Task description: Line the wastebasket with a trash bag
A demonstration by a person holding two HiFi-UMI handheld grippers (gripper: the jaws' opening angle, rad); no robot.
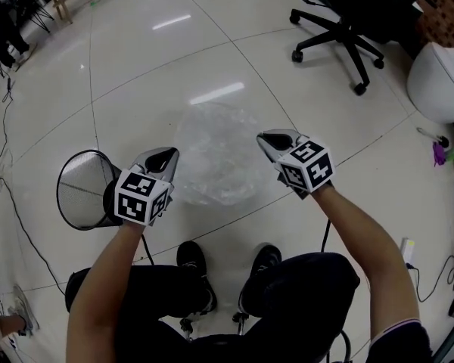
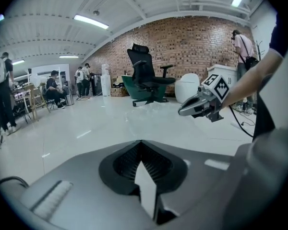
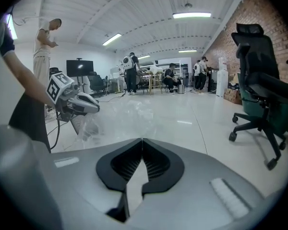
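Observation:
A clear plastic trash bag (image 1: pixel 214 156) hangs spread out between my two grippers above the glossy floor. My left gripper (image 1: pixel 169 156) is shut on the bag's left edge, and my right gripper (image 1: pixel 266 138) is shut on its right edge. The black mesh wastebasket (image 1: pixel 82 189) stands on the floor to the left of the left gripper, with its mouth open and nothing in it. In the left gripper view the jaws (image 2: pixel 141 142) are pressed together and the right gripper (image 2: pixel 183 111) floats ahead. In the right gripper view the film (image 3: pixel 120 111) trails from the left gripper (image 3: pixel 97 109).
A black office chair (image 1: pixel 340 32) stands at the back right, with a white rounded seat (image 1: pixel 439 82) beyond it. Cables (image 1: pixel 6 180) run along the floor at the left. My shoes (image 1: pixel 193 259) are just below the bag. Several people stand by desks far off.

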